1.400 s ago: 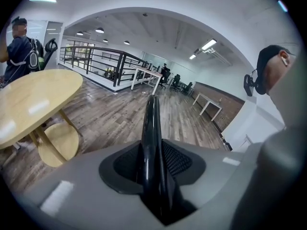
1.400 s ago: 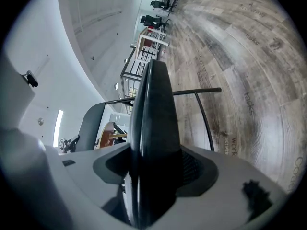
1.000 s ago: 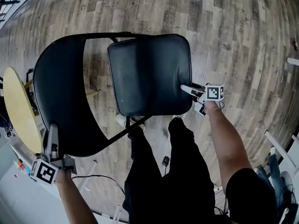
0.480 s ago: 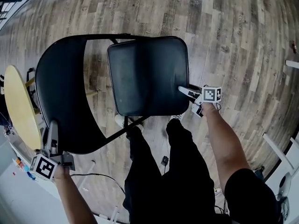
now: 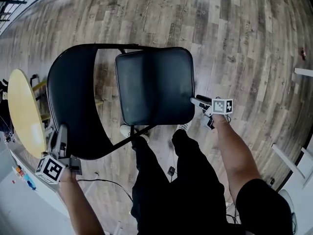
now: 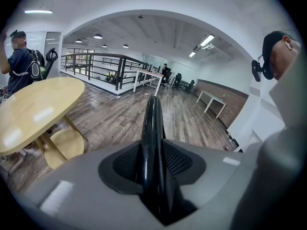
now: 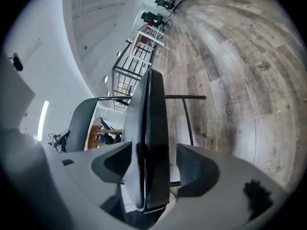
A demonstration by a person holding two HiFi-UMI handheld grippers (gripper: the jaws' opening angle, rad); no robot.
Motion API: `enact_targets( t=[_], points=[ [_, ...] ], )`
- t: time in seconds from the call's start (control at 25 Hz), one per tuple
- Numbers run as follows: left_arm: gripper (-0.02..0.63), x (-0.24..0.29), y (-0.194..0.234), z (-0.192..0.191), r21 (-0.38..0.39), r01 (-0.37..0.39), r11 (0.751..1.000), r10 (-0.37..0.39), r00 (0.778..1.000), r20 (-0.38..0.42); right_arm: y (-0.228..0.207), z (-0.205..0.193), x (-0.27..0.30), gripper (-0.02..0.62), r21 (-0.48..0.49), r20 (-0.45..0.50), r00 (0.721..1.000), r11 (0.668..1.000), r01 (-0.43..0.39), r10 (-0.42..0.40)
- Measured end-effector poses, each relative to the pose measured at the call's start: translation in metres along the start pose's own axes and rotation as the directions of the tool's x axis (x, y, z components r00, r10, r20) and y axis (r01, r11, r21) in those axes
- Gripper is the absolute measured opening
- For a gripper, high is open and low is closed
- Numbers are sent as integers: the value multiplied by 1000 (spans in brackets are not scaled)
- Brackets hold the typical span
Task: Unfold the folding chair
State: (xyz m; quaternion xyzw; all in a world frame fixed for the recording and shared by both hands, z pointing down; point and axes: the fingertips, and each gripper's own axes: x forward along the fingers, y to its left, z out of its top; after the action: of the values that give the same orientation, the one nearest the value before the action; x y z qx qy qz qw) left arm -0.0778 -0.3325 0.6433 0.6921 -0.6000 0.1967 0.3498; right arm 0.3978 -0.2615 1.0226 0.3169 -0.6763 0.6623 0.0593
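At the seat edge, right gripper jaws have just been opening around it; left gripper clamps backrest, so it looks unfolded.

No text, label, brand or number is legible anywhere.

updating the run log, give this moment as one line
left hand-held gripper: shut on backrest | right hand-held gripper: jaws just opening, seat edge between them, unclamped

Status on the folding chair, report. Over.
Left tongs clamped on backrest of black folding chair. Right tongs just opening, padded seat edge between them, unclamped. Chair looks unfolded. Round yellow table close beside backrest.
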Motion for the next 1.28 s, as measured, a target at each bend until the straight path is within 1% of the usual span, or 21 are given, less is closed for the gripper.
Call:
enact_targets(
  t=[0.16, 0.28, 0.56, 0.8, 0.92, 1.04, 1.2, 1.28],
  points=[
    [147, 1, -1, 2, 9, 7, 1000, -7, 1000, 6, -8, 2, -34, 291, 13, 9, 999, 999, 45, -45],
    [149, 2, -2, 2, 16, 11, 1000, -11, 1000, 7, -5, 5, -54, 291, 18, 20, 998, 998, 67, -67],
    [149, 1, 1, -4, 14, 8, 1000, -8, 1000, 5, 33, 11, -68, 291, -4, 68, 997, 999, 35, -35],
    [149, 1, -2, -2, 13, 8, 1000, -8, 1000, 3, 64, 7, -71, 291, -34, 82, 996, 999, 36, -33],
    [149, 2, -2, -3, 8, 24, 1000, -24, 1000, 4, 87, -2, -68, 290, -87, 80, 996, 996, 36, -29],
    [149, 3, -2, -4, 0, 42, 999, -42, 999, 5, 125, -9, -67, 290, -160, 96, 995, 987, 24, -8],
    [147, 3, -1, -3, -8, 58, 998, -58, 998, 4, 183, -21, -64, 288, -204, 156, 986, 979, -23, 56],
    [149, 4, -3, -3, -18, 65, 998, -65, 998, -5, 211, -32, -62, 285, -224, 171, 982, 974, -39, 78]
  ],
)
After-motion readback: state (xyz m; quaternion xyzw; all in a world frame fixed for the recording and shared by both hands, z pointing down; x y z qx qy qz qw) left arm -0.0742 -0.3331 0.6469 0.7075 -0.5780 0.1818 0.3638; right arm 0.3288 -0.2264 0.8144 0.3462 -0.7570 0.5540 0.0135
